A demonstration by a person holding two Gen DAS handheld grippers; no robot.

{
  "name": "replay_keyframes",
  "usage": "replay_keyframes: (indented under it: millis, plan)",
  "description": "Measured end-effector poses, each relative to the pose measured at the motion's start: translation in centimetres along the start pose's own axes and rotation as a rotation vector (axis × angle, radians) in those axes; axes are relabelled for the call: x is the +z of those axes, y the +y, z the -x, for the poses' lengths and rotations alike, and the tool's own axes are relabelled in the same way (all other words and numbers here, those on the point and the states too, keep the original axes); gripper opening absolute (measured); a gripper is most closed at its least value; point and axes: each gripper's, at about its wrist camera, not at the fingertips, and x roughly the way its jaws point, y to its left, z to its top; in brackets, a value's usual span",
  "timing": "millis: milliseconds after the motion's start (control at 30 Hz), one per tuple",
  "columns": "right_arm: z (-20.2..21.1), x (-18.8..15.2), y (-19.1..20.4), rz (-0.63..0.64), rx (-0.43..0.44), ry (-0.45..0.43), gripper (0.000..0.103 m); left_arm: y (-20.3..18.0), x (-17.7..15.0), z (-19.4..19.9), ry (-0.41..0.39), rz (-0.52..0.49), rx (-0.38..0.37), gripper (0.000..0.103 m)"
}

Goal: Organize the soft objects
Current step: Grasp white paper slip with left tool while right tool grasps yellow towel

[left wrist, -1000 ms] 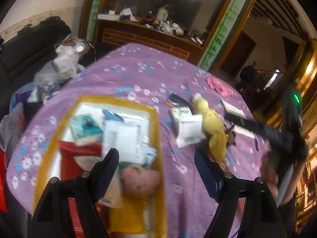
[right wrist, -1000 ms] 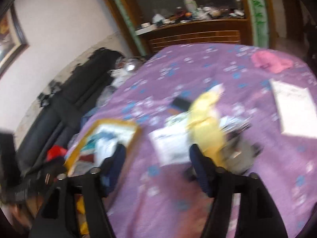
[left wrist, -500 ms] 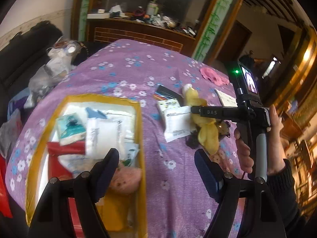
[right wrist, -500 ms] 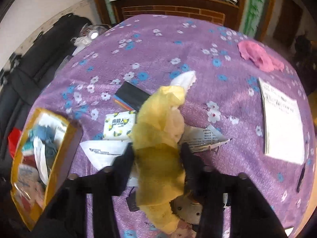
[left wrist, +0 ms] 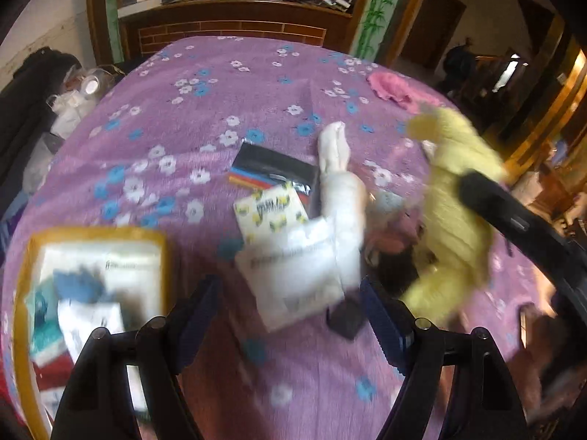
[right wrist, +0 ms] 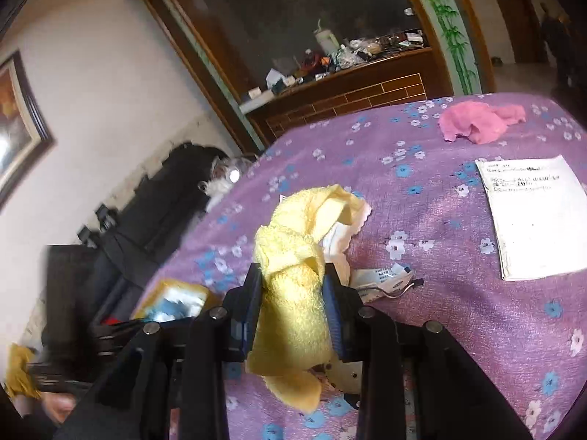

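The yellow towel sits pinched in the closing right tool, lifted above the desk. One pink cloth lies near the far edge, one booklet right. The left tool gapes empty beside one yellow box.

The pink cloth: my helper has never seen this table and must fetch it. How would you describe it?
Look at the purple flowered tablecloth. Toward its far edge, beyond the white printed sheet, lies the pink cloth, crumpled and alone. It is the only pink fabric there; the yellow towel sits in the right gripper.
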Motion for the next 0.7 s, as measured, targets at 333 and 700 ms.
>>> replay_keyframes:
  millis: [333,700]
  plan:
    - [1.0,-0.4,-0.9,-0.035,-0.029,-0.021,0.031,-0.4,1.6,-6.5,0.108,0.049,0.097,0.081]
    - [1.0,-0.7,-0.4,-0.01,-0.034,-0.026,0.031,-1.0,-2.9,1.9,0.017,0.076,0.007,0.063]
